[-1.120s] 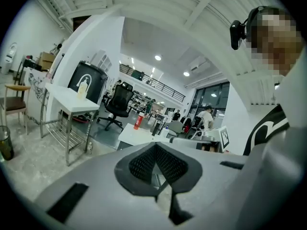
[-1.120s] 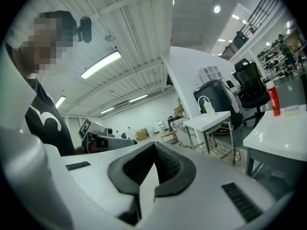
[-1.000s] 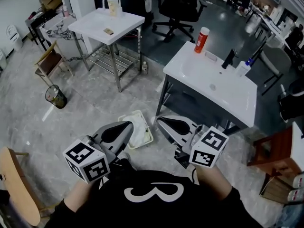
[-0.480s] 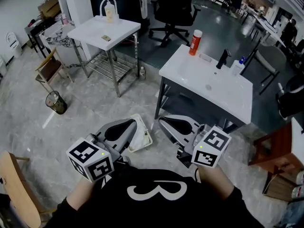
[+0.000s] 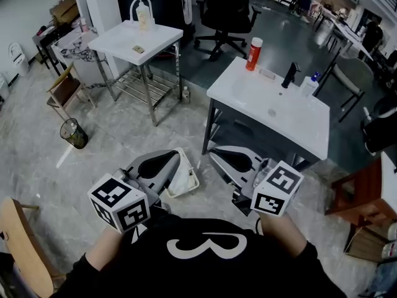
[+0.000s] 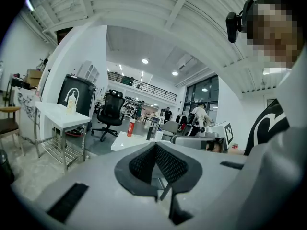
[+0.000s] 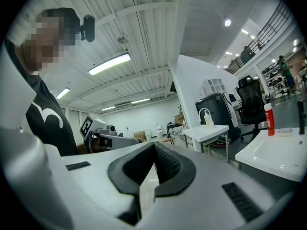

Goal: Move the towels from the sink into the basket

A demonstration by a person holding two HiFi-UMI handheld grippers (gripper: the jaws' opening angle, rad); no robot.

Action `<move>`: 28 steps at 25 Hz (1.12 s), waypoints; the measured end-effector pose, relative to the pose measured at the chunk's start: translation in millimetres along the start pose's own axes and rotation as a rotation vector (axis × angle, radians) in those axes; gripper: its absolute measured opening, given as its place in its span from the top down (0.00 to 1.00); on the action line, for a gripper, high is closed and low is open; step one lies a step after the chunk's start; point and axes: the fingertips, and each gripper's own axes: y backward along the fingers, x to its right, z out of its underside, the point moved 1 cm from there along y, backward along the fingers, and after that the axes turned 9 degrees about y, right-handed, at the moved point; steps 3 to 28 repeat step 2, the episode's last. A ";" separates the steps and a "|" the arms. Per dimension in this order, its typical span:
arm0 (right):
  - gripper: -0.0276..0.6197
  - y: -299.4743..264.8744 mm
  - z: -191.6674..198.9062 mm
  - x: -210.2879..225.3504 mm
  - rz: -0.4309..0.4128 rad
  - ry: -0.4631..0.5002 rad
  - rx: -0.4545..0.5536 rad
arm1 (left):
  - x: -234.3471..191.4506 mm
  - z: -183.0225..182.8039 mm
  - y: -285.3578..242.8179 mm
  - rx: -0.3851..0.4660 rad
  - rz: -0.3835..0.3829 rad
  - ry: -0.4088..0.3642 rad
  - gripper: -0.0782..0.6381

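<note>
Judging from the head view, the moving looks done or nearly so. The basket stands on the floor just in front of the person, left of the sink, and something pale and soft that looks like a towel lies in it. The basin of the sink shows bare white, with no cloth that I can make out. Only a red bottle, a tap and a small bottle stand along its far edge. If a towel is still left there, the next move calls for a step forward and to the right, then a reach over the near rim with the jaws opened before they come down on the cloth. If none is left, nothing more needs lifting. The left gripper is held low and close to the person's chest. Its tip points forward over the near left part of the basket. Its own view shows the ribbed pads pressed together with nothing between them. The right gripper is held at about the same height just right of the basket and near the sink's front left leg. It also points forward, and its jaws are fully closed and empty. Both marker cubes sit nearest the body.
</note>
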 end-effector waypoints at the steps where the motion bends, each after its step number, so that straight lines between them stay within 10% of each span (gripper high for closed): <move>1: 0.95 -0.7 0.8 -0.9 -0.001 0.002 -0.003 | -0.3 1.1 0.1 -0.004 0.000 0.000 0.88; 28: 0.95 -1.3 1.7 -1.9 -0.002 0.005 -0.006 | -0.7 2.3 0.2 -0.009 -0.001 -0.001 0.88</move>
